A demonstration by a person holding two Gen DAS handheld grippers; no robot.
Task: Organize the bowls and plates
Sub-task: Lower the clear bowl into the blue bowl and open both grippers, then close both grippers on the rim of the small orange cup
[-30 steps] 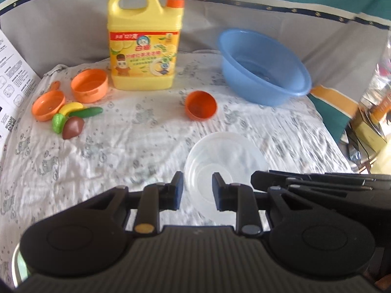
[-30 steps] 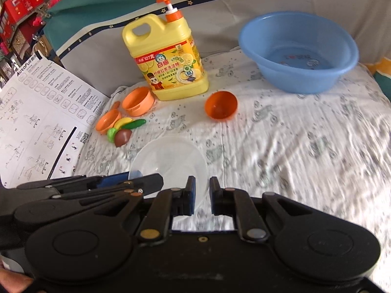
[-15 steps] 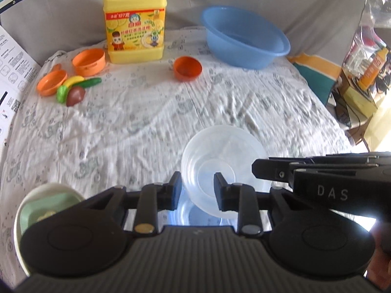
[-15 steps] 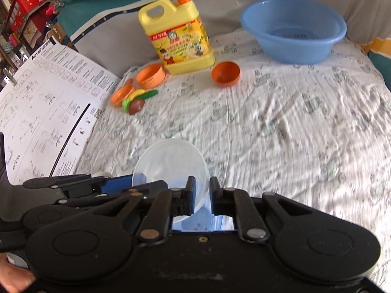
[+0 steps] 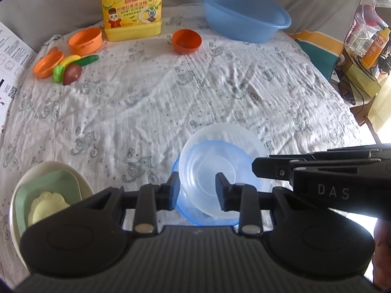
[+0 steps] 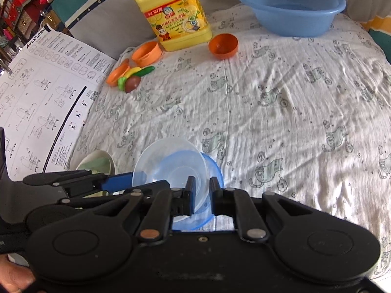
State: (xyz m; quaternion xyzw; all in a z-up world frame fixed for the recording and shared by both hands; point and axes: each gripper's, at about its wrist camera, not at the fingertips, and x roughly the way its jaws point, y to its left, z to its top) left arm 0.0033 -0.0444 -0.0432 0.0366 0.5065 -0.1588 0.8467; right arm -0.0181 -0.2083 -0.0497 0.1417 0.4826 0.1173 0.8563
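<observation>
Clear bowl over blue bowl

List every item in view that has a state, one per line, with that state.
Clear plastic bowl: tilted, lowering into the blue-tinted bowl.
Blue-tinted clear bowl: upright on the cloth, under the clear one.
Left gripper: jaws opening, bowl rim between them.
Right gripper: shut on the clear bowl's rim.
Large blue basin: upright.
Small orange bowl: tipped toward the camera.
Yellow detergent jug: upright.
Stacked plates: nested, green dish inside white.
</observation>
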